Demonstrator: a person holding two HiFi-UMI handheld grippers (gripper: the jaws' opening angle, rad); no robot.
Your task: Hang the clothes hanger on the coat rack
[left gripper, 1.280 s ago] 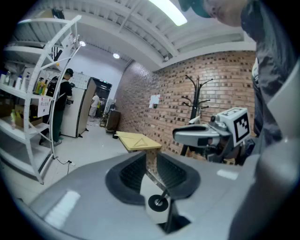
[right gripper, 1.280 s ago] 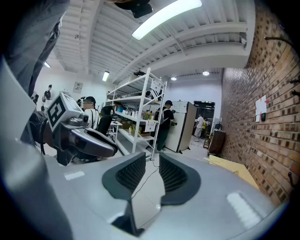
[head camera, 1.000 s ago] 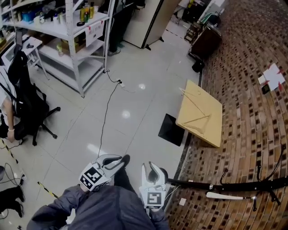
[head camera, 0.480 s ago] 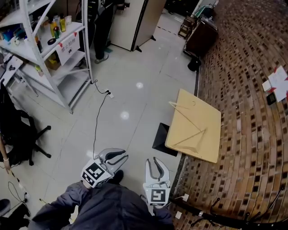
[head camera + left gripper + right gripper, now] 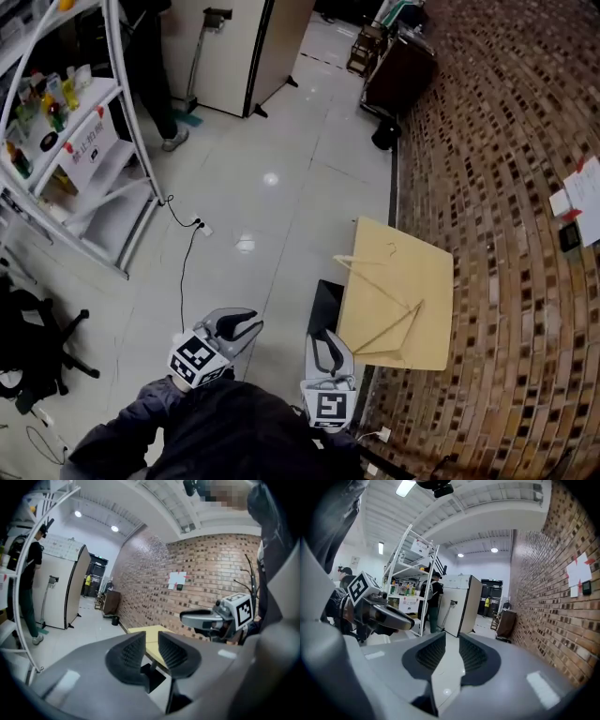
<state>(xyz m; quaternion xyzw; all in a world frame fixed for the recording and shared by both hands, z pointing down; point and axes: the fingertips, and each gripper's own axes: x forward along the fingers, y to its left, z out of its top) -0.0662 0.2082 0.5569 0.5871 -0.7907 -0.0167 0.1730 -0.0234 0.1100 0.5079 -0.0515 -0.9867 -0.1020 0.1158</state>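
We hold our right gripper [image 5: 325, 339], jaws slightly apart and empty, beside the table [image 5: 433, 274] where the wooden hanger [image 5: 377, 281] lies flat; our left gripper [image 5: 246, 328], farther off, is opening empty.

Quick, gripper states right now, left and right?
Left gripper: jaws opening, nothing between them.
Right gripper: slightly open, empty.

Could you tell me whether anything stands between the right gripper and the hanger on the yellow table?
Nothing visible does: only floor and the table's near edge separate the empty right gripper from the hanger.
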